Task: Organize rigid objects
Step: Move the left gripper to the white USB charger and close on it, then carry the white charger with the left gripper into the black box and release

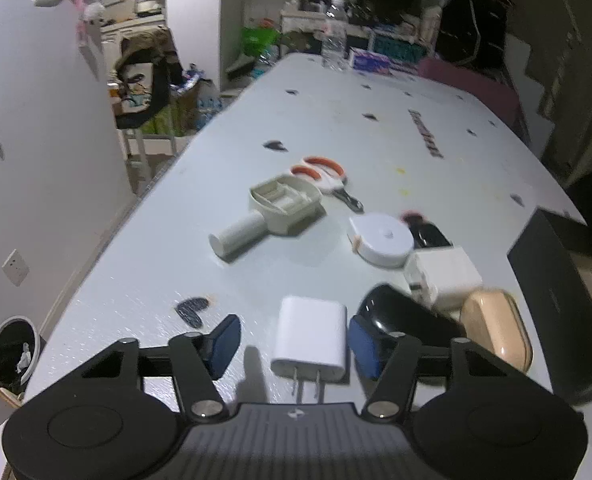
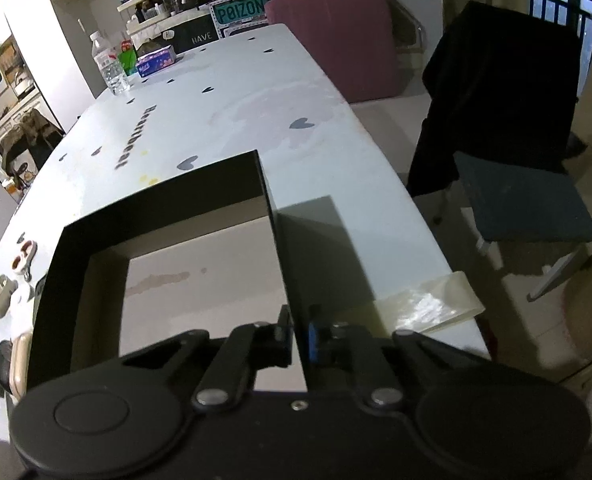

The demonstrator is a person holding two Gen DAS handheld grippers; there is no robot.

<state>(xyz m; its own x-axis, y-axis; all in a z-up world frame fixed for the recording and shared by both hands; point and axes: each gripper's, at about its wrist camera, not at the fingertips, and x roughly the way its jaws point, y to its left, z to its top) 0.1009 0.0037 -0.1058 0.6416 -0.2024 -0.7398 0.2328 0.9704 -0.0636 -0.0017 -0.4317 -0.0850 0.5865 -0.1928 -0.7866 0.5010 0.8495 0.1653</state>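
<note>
While the left gripper sits low at the bottom of the left wrist view, its jaws stand wide, blue pads either side of a white rectangular plug-in charger lying flat on the pale blue table, prongs toward the camera; neither pad touches it. Left of centre, mid-frame: a beige plastic handled holder with compartments, on its side. Just behind it, upper centre, orange-and-white handled scissors. Right of centre, a white round disc-shaped case, with a dark bottle with red cap just beyond it. Further right, a white cube-shaped adapter, a glossy black rounded object touching the right pad's side, and a tan rounded case at lower right. Far right edge: the black open-topped cardboard box.

Right wrist view, left edge: the holder, scissors and tan case appear small and partly cut off. Centre: the black box, brown inside, nothing visible in it. Bottom centre, right gripper, jaws narrow, clamped on the box's right-hand wall. Right of that, clear tape at the table corner; far right, a grey-cushioned chair draped in black cloth.
</note>
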